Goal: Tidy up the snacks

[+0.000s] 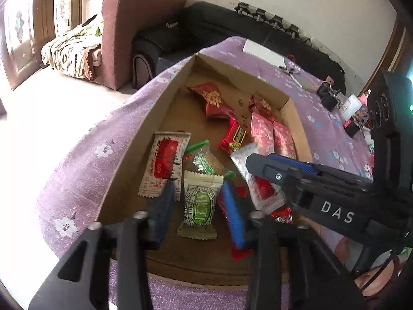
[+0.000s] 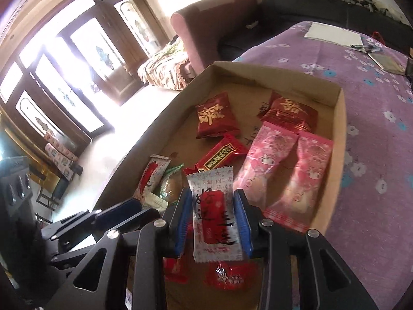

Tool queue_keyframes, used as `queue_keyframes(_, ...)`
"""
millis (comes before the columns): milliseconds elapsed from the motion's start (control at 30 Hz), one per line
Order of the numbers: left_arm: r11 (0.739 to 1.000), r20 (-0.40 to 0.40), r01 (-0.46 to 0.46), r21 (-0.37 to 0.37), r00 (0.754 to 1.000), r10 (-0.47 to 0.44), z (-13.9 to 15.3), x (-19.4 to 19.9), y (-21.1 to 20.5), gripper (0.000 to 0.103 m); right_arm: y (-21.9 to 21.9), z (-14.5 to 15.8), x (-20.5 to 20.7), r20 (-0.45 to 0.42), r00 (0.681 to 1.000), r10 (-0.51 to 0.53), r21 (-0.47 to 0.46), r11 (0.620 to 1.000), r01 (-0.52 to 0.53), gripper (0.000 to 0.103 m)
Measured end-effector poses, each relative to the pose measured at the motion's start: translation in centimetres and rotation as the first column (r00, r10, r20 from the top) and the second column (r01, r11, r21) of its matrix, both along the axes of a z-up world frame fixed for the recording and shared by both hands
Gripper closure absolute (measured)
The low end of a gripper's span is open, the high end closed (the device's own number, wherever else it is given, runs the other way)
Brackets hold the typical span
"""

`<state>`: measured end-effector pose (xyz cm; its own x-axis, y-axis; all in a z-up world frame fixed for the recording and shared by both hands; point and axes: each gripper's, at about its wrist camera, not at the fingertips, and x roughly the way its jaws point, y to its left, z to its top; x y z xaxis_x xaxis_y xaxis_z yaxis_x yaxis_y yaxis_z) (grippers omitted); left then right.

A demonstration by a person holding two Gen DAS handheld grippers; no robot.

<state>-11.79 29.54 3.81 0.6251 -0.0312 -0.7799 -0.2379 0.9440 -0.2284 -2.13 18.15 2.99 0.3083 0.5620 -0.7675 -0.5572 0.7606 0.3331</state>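
Observation:
A shallow cardboard box (image 1: 144,129) on the purple tablecloth holds several wrapped snacks. My left gripper (image 1: 198,201) is open, its blue pads on either side of a white-and-green packet (image 1: 200,204) that lies on the box floor. My right gripper (image 2: 213,217) is shut on a silver-and-red packet (image 2: 214,219) and holds it above the box floor; it also shows in the left wrist view (image 1: 255,180). Two pink packets (image 2: 284,178), red packets (image 2: 215,118) and a second silver-and-red packet (image 1: 162,165) lie in the box (image 2: 338,139).
The purple floral tablecloth (image 1: 77,170) covers the table. A white sheet (image 1: 263,51), pens and small dark items (image 1: 330,93) lie at the far right. A maroon armchair (image 1: 124,25) and a black sofa (image 1: 206,23) stand behind. Glass doors (image 2: 64,77) are at the left.

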Motion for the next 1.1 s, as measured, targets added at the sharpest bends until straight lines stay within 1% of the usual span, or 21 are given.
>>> queue_keyframes(67, 1.0, 0.013, -0.011, 0.014, 1.0, 0.011, 0.4, -0.3, 0.0, 0.051, -0.2, 0.3, -0.1, 0.008, 1.0, -0.008, 0.013, 1.0, 0.008, 0.066)
queue_keyframes(100, 1.0, 0.023, -0.011, 0.017, 1.0, 0.011, 0.6, -0.4, -0.1, 0.049, -0.4, 0.5, -0.1, 0.013, 1.0, -0.015, 0.019, 1.0, 0.015, 0.062)
queue_keyframes(167, 0.999, 0.035, -0.012, 0.031, 0.999, 0.011, 0.9, -0.5, -0.3, 0.049, -0.9, 0.9, -0.2, 0.03, 0.999, -0.03, 0.026, 0.999, 0.03, 0.057)
queue_keyframes(333, 0.995, 0.061, -0.017, 0.101, 0.998, 0.011, 2.0, -0.9, -1.4, 0.049, -2.8, 2.7, -0.7, 0.075, 0.994, -0.08, 0.051, 0.996, 0.076, 0.055)
queue_keyframes(533, 0.983, 0.084, -0.024, 0.184, 0.996, 0.008, 3.1, -1.3, -3.0, 0.049, -6.2, 4.2, -2.4, 0.15, 0.977, -0.149, 0.053, 0.988, 0.143, 0.049)
queue_keyframes(733, 0.975, 0.096, -0.016, 0.223, 0.995, -0.006, 4.1, -1.8, -4.8, 0.049, -9.7, 4.2, -3.5, 0.127, 0.969, -0.211, 0.088, 0.976, 0.201, 0.048)
queue_keyframes(900, 0.966, 0.122, -0.016, 0.258, 0.992, -0.016, 5.3, -2.7, -6.4, 0.048, -12.3, 4.2, -5.6, 0.126, 0.953, -0.275, 0.109, 0.959, 0.262, 0.048)
queue_keyframes(933, 0.965, 0.128, -0.014, 0.262, 0.992, -0.02, 5.5, -3.0, -6.7, 0.048, -12.6, 4.2, -6.1, 0.127, 0.951, -0.282, 0.112, 0.957, 0.269, 0.048)
queue_keyframes(1000, 0.962, 0.144, -0.015, 0.274, 0.989, -0.026, 6.0, -3.7, -7.4, 0.038, -13.5, 4.1, -7.3, 0.125, 0.946, -0.3, 0.123, 0.95, 0.285, 0.047)
queue_keyframes(1100, 0.953, 0.186, -0.024, 0.301, 0.982, -0.034, 7.2, -5.2, -8.7, 0.036, -15.0, 3.6, -9.3, 0.107, 0.937, -0.332, 0.14, 0.938, 0.317, 0.044)
